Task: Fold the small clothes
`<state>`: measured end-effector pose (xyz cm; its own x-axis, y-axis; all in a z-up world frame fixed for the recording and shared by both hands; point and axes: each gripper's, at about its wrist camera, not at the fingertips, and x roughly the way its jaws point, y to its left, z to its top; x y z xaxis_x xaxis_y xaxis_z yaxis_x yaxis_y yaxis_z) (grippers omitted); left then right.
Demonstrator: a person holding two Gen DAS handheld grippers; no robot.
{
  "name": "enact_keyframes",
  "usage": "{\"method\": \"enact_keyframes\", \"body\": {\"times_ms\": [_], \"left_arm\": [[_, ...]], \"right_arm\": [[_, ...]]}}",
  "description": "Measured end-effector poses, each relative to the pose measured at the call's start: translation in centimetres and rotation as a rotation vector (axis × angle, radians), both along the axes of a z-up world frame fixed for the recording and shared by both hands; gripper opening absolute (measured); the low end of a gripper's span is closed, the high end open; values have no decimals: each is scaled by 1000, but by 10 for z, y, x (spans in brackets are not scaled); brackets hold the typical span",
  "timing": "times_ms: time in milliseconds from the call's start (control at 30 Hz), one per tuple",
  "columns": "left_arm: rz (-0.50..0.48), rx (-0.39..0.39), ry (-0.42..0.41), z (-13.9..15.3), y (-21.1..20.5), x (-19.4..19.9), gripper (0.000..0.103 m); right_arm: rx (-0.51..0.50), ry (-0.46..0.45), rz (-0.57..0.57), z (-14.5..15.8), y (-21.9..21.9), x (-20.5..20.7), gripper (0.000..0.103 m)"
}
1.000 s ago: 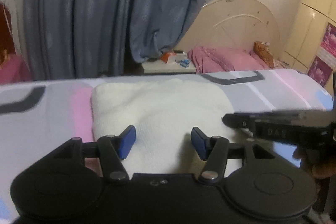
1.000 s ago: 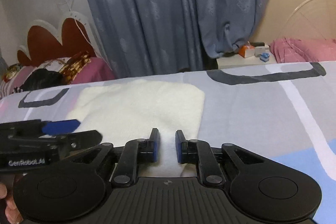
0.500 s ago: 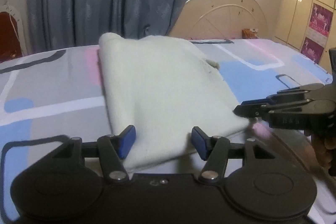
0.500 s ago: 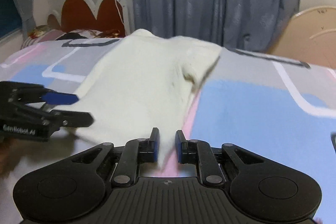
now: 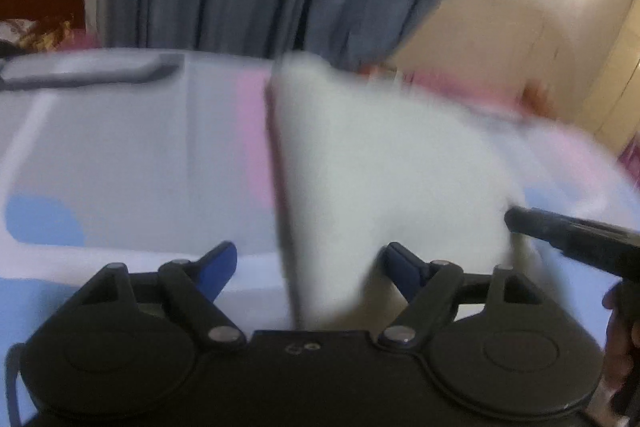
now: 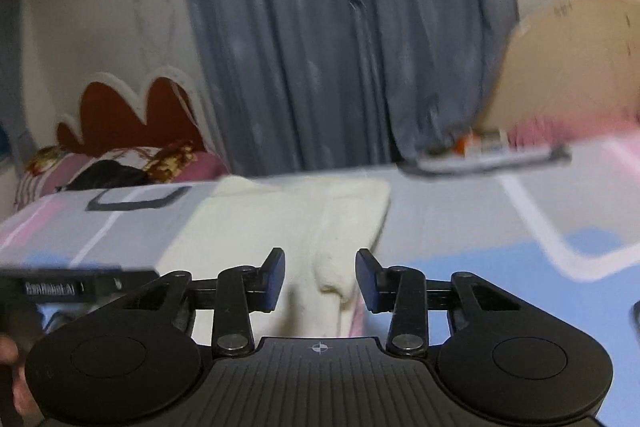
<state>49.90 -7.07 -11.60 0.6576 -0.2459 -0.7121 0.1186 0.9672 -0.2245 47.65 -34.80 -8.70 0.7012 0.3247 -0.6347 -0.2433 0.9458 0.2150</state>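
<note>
Since half a second ago the right gripper has spread its jaws from nearly shut to wide apart, and both cameras have swung, smearing much of the scene. The cream garment lies on the patterned bed, folded into a rough rectangle with a bunched ridge running toward the right gripper's gap.

Only the right wrist view shows that ridge and the garment's far edge clearly; it also shows the red scalloped headboard and the blue curtain. The left wrist view shows the garment as a pale blur with a dark shadowed left edge, and the right gripper entering from the right, its tip at the cloth's right side.

Motion blur hides the garment's folds in the left view, and its near end is cut off behind both gripper bodies.

The left gripper has its jaws wide open; the cloth's left edge sits between them, contact unclear. The right jaws, open, straddle the ridge without pinching it.
</note>
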Motion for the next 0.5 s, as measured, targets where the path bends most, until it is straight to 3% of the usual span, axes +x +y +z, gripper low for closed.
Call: {"method": "enact_keyframes", "body": {"times_ms": [33, 200, 233, 267, 300, 500], "left_arm": [[-10, 24, -10, 1, -3, 0, 83], [-15, 40, -24, 3, -2, -7, 86], [-14, 39, -26, 3, -3, -6, 86], [-13, 40, -28, 3, -3, -5, 87], [-14, 42, -28, 4, -4, -5, 87], [-30, 45, -20, 5, 0, -8, 88]], "right_arm": [[-6, 81, 14, -12, -1, 11, 40], [99, -9, -6, 8, -30, -8, 40], [141, 0, -23, 6, -37, -10, 45], [184, 10, -43, 4, -43, -11, 58], [222, 15, -50, 1, -47, -10, 61], [401, 107, -101, -22, -61, 5, 62]]}}
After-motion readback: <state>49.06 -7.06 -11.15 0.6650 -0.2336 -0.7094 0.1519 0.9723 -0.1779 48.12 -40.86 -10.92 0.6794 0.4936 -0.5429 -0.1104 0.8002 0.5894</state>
